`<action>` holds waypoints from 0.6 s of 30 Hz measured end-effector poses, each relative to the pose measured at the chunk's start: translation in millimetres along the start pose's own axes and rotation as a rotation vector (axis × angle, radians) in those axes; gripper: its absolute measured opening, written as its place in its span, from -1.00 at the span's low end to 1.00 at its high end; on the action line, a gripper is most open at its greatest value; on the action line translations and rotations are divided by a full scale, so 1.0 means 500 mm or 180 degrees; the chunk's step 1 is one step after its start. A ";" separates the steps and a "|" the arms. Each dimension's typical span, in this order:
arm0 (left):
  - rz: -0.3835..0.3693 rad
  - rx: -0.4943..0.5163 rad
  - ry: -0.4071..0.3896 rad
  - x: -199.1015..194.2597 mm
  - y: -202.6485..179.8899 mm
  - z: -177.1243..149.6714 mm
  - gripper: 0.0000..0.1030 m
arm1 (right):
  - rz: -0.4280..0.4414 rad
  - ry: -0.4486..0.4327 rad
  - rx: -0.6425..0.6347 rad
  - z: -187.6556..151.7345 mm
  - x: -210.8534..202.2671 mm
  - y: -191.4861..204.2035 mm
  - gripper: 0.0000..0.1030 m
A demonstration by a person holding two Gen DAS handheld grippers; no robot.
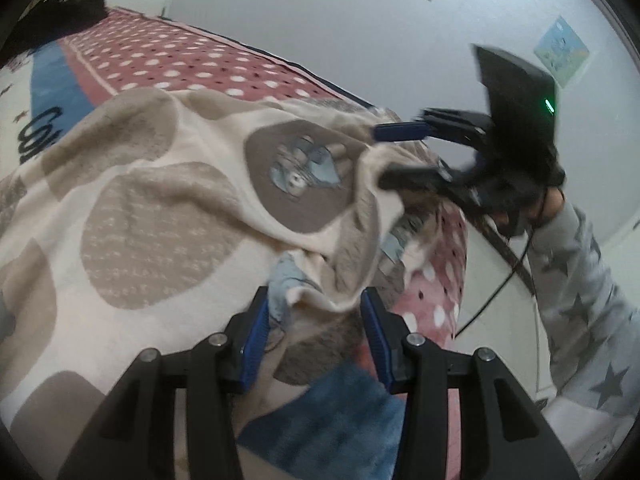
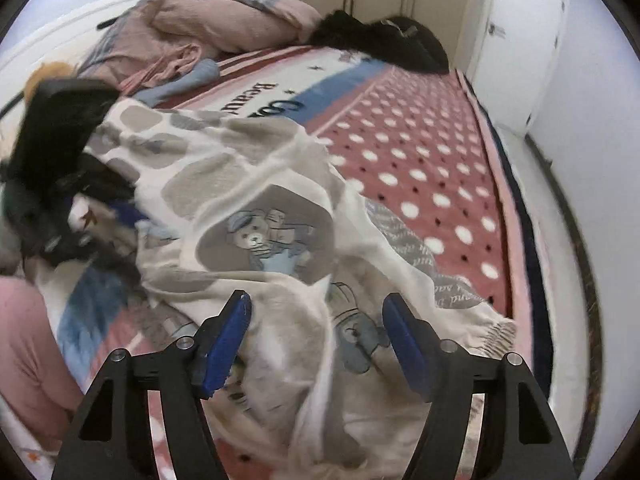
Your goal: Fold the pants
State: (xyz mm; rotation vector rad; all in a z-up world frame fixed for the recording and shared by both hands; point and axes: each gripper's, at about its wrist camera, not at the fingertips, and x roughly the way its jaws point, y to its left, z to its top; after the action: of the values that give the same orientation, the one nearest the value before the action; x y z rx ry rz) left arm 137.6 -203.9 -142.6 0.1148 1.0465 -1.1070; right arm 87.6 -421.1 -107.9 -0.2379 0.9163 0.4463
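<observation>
We have the pants (image 2: 240, 208) lying rumpled on the bed (image 2: 432, 168), bear patch up. Left gripper (image 1: 314, 320) and right gripper (image 2: 316, 340) both stand part open over bunched cloth near the patch, gripping nothing. We judge the fold just laid; next comes regrasping an edge.

Pants (image 2: 248, 184) on polka-dot bed (image 2: 432, 152)

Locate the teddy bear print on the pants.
In the right wrist view the teddy bear print sits mid-frame on the pants, just beyond the right tool, left of the polka-dot blanket.
</observation>
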 end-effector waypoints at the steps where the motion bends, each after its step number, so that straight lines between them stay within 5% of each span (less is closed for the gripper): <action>1: -0.0006 0.0042 0.0019 0.000 -0.007 -0.004 -0.22 | 0.0106 0.0005 0.0029 0.000 0.003 -0.006 -0.31; 2: -0.0019 0.0063 0.0034 -0.001 -0.012 -0.007 -0.22 | 0.0233 0.0031 0.0036 -0.003 0.006 -0.006 -0.69; 5: -0.0038 0.0066 0.0056 -0.003 -0.019 -0.016 -0.22 | 0.0218 0.0044 -0.0106 -0.016 0.008 0.022 -0.87; 18: 0.0035 0.0084 0.0054 -0.023 -0.037 -0.041 -0.22 | 0.0396 -0.0008 -0.0065 -0.116 -0.050 0.064 -0.92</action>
State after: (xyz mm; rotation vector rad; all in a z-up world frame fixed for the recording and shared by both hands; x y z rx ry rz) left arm 110.0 -194.2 -138.0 0.1512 1.0455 -1.1118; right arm 18.4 -421.6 -122.3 -0.1994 0.9277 0.5711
